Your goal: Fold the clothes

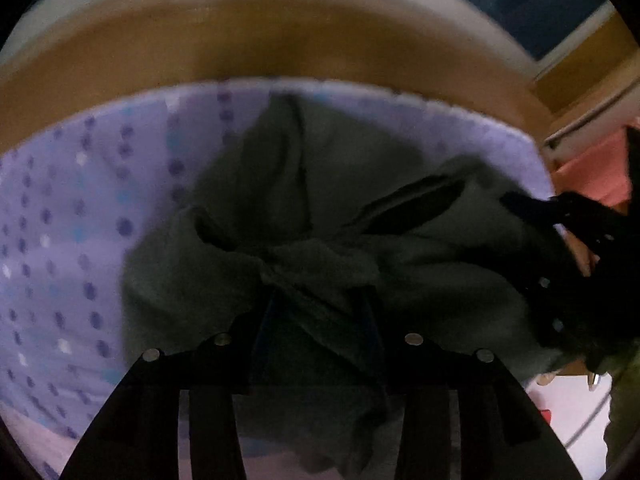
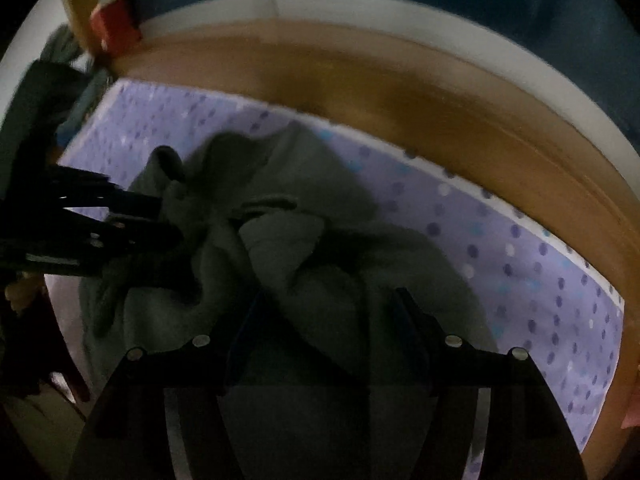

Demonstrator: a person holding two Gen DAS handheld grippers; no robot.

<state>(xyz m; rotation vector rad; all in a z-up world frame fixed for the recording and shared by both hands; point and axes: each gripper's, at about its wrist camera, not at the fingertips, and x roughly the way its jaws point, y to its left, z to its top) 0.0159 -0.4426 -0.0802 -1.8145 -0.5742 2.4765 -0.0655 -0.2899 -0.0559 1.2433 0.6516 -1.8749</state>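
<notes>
A crumpled dark green fabric garment lies bunched on a lilac dotted cloth over a wooden table. Left gripper and right gripper both hover with jaws apart, gripping nothing. Folding seems barely begun.

I see a lilac sheet dotted in purple, blue and white spread over the bed. Beyond its far edge runs a brown wooden board, with a white strip above it. A red block sits at the board's far left corner.
</notes>
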